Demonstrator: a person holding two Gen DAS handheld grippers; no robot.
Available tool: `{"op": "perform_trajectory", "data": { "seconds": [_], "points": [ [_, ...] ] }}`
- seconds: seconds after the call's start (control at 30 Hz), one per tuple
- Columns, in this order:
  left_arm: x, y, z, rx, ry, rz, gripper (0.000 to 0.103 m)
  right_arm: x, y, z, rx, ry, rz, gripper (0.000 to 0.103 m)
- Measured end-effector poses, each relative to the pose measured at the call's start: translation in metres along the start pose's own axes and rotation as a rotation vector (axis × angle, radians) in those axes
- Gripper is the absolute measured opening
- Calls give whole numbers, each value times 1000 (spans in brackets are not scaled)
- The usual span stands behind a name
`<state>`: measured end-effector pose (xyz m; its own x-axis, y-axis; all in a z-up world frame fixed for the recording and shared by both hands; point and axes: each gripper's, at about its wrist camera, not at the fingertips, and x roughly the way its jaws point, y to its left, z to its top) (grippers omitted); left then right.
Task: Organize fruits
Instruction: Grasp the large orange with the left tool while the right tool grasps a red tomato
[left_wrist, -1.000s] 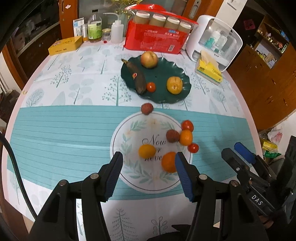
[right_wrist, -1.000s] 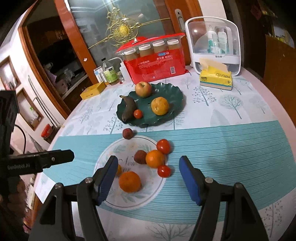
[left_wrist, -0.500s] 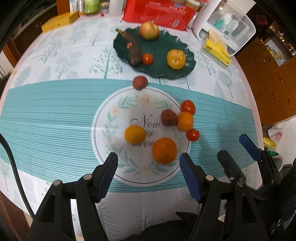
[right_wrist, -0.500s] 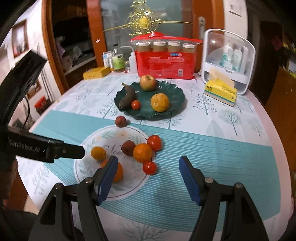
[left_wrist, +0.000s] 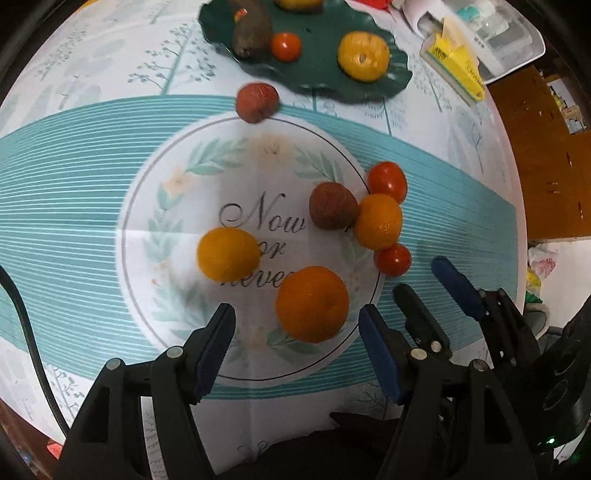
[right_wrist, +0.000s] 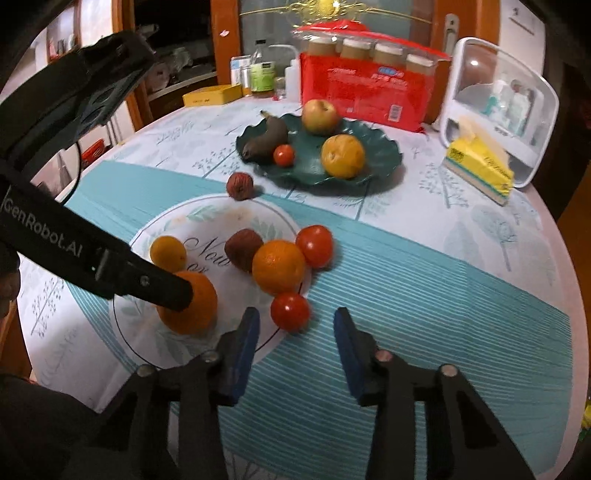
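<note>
A: Since the loose fruit is what counts, where is it?

B: I count seven pieces off the green plate, all on the desk. Big orange nearest my left gripper, with a smaller yellow-orange one just beside it. Further right there's a cluster: brown lychee-like fruit, mid orange, large tomato and small tomato, touching or nearly so. One more reddish-brown fruit sits alone just short of the plate.

A: Plate contents?

B: Apple, dark banana, a tomato and a yellow citrus. So I'd judge four in, seven left, well under halfway.

A: Grippers?

B: Left one's jaws stand apart over the big orange, nothing between the pads yet. My right gripper is narrowing, jaws closing, with the small tomato just ahead of the tips, not pinched. Both empty.
</note>
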<state>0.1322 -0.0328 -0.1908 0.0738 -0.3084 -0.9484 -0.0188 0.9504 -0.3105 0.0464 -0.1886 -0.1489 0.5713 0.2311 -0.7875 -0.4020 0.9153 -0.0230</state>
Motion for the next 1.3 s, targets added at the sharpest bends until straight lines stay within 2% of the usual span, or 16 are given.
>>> {"op": "perform_trajectory", "data": {
  "seconds": [0.2, 0.33, 0.47, 0.6, 0.67, 0.73, 0.9, 1.3],
  "points": [
    [13, -9, 5, 21, 13, 24, 68, 15, 1, -1, -38, 9, 14, 30],
    [21, -15, 7, 29, 33, 26, 67, 19, 0, -2, -45, 7, 32, 29],
    [26, -21, 8, 47, 39, 36, 62, 23, 0, -2, -50, 9, 48, 28],
    [29, -31, 10, 77, 18, 79, 55, 26, -1, -3, -40, 15, 69, 27],
    [30, -35, 10, 90, 6, 107, 47, 26, -2, -3, -33, 13, 76, 27],
    [30, -36, 13, 91, 0, 98, 44, 26, -3, -3, -27, 15, 79, 27],
    [33, -41, 15, 92, -8, 101, 43, 25, -3, -5, -18, 22, 91, 26],
    [-15, -33, 7, 156, -103, 165, 43, 12, 2, 0, 24, 33, 124, 26]
  ]
}}
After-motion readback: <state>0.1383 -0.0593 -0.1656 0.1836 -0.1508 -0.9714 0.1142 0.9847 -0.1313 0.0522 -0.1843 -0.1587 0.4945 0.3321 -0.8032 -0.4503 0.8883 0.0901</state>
